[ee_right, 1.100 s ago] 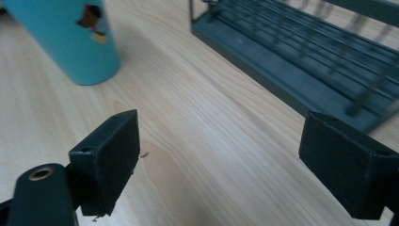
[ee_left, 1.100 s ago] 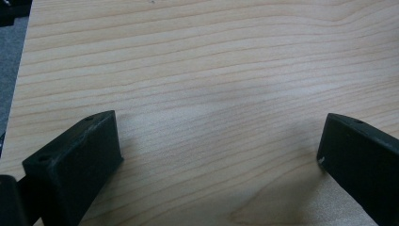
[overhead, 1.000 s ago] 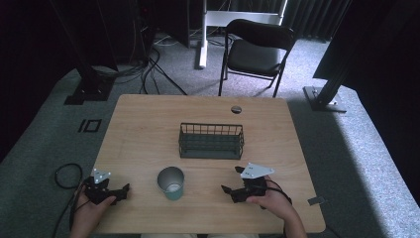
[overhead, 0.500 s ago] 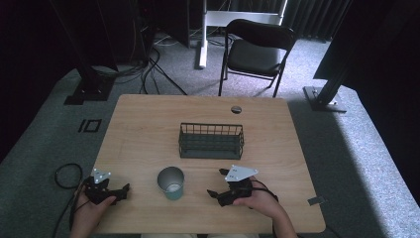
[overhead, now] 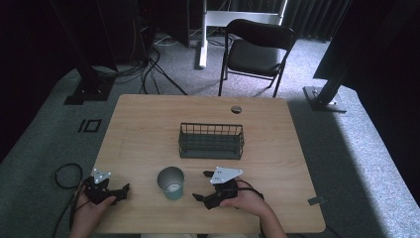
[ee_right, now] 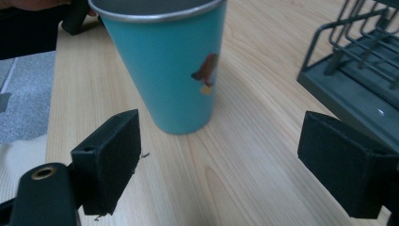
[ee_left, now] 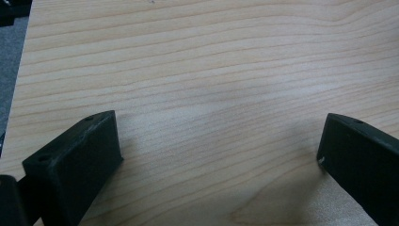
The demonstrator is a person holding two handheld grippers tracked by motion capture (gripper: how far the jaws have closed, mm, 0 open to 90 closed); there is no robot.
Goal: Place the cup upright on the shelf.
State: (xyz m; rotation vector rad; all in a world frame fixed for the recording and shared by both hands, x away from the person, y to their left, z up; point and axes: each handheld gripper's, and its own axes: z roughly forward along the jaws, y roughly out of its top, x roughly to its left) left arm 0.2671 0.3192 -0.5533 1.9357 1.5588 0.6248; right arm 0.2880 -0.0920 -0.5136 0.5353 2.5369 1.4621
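Note:
A teal metal cup (overhead: 171, 182) stands upright near the table's front edge; close up, the cup (ee_right: 169, 66) has a small picture on its side. My right gripper (overhead: 202, 186) is open just right of it, jaws wide, pointing at the cup; the right gripper (ee_right: 221, 160) holds nothing and the cup sits a little beyond the jaw tips. My left gripper (overhead: 124, 190) rests at the front left of the table, open. In its own view the left gripper (ee_left: 219, 155) has only bare wood between its jaws.
A dark wire basket (overhead: 211, 141) stands in the middle of the wooden table (overhead: 148, 129), behind the cup; its corner (ee_right: 357, 61) is at the right of the right gripper view. A folding chair (overhead: 257, 49) and cables (overhead: 64, 176) are on the floor beyond.
My right gripper has moved left across the front of the table, from well right of the cup to close beside it. The left gripper has stayed put.

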